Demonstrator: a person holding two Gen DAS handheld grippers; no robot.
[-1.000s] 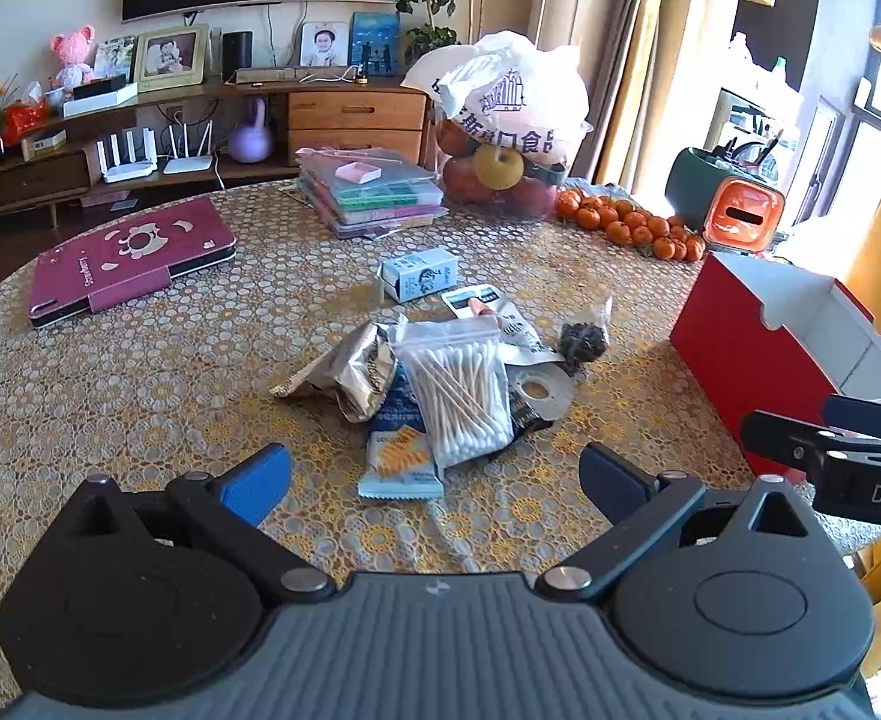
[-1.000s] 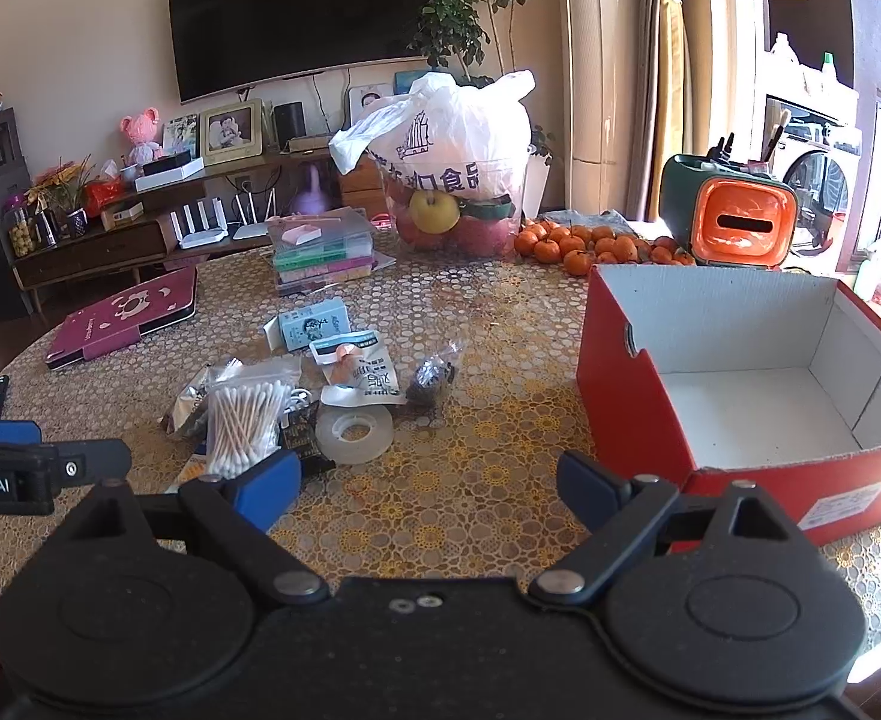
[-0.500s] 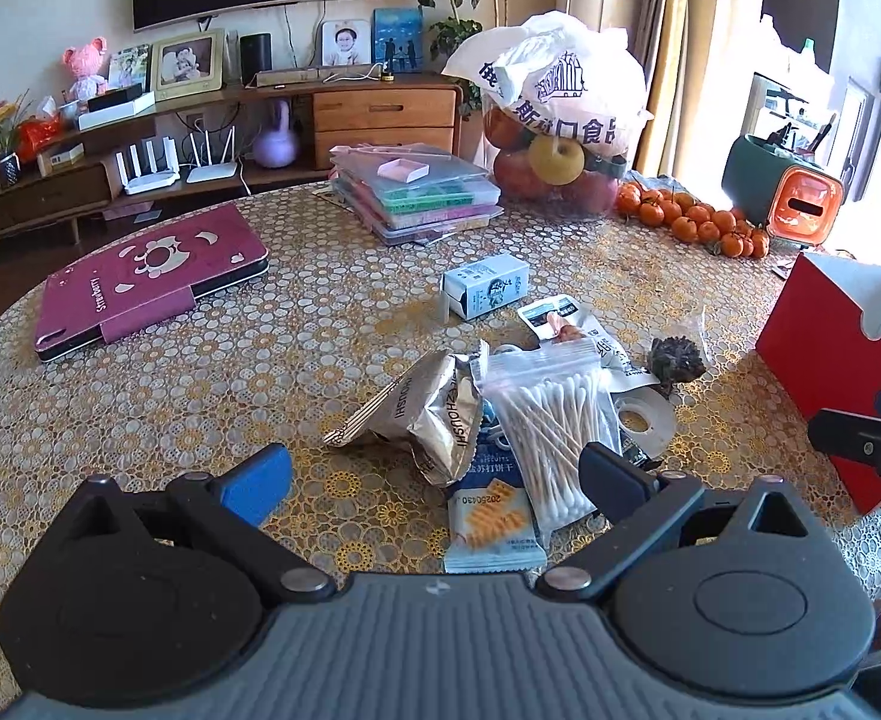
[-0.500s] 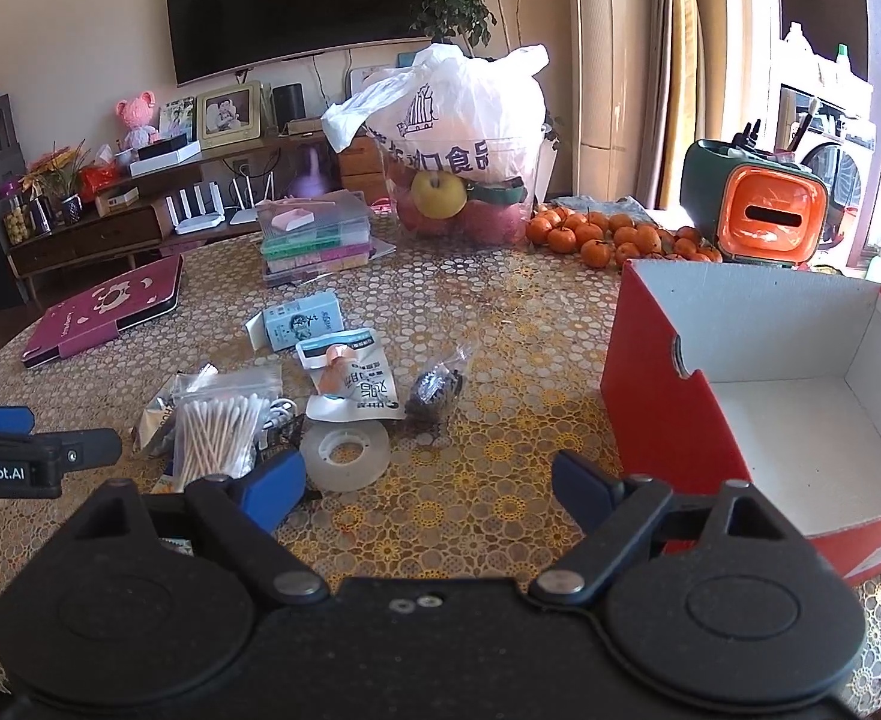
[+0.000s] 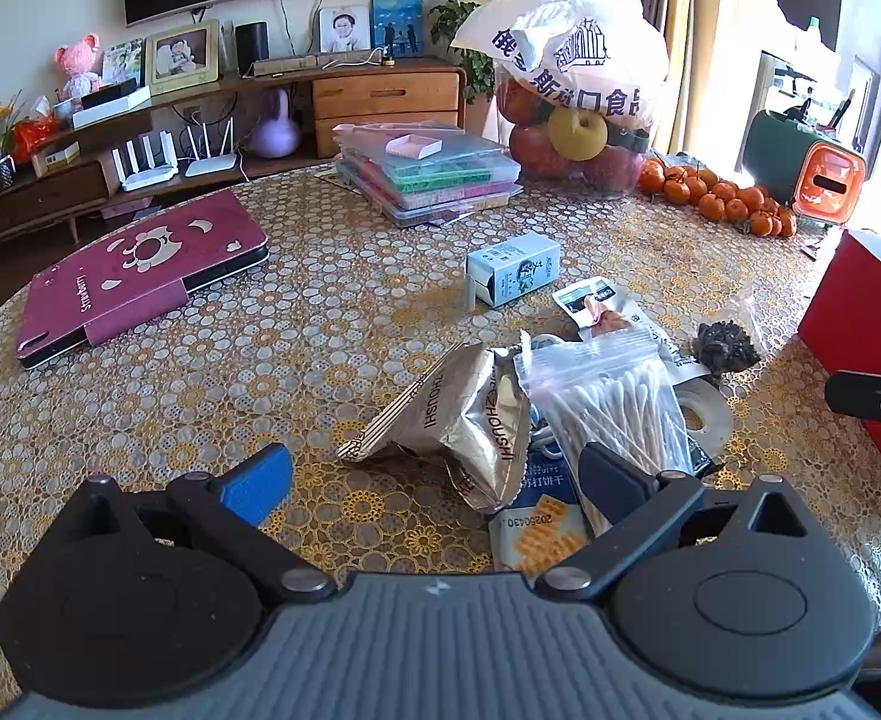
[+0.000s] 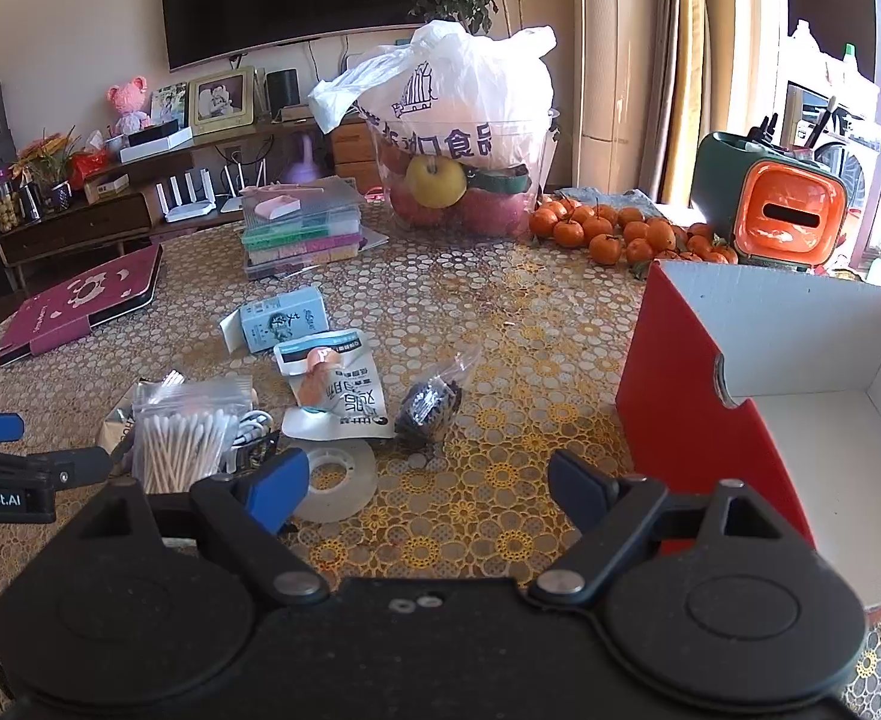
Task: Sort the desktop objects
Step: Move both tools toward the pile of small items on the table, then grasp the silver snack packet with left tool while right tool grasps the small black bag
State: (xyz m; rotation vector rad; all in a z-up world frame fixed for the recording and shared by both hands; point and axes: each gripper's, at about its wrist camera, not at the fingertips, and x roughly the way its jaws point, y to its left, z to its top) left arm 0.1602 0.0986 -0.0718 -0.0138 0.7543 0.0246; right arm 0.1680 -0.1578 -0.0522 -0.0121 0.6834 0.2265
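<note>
From the left wrist, the left gripper is spread wide and empty over a silver foil packet, the cotton swab bag just right of it; only this view shows a cracker packet beneath.

From the right wrist, the right gripper gapes empty beside the tape roll; right of it the red box stands open, with nothing visible inside.

A round table with a gold floral cloth carries a maroon tablet case, stacked plastic boxes, tangerines, a red cardboard box and small packets.
</note>
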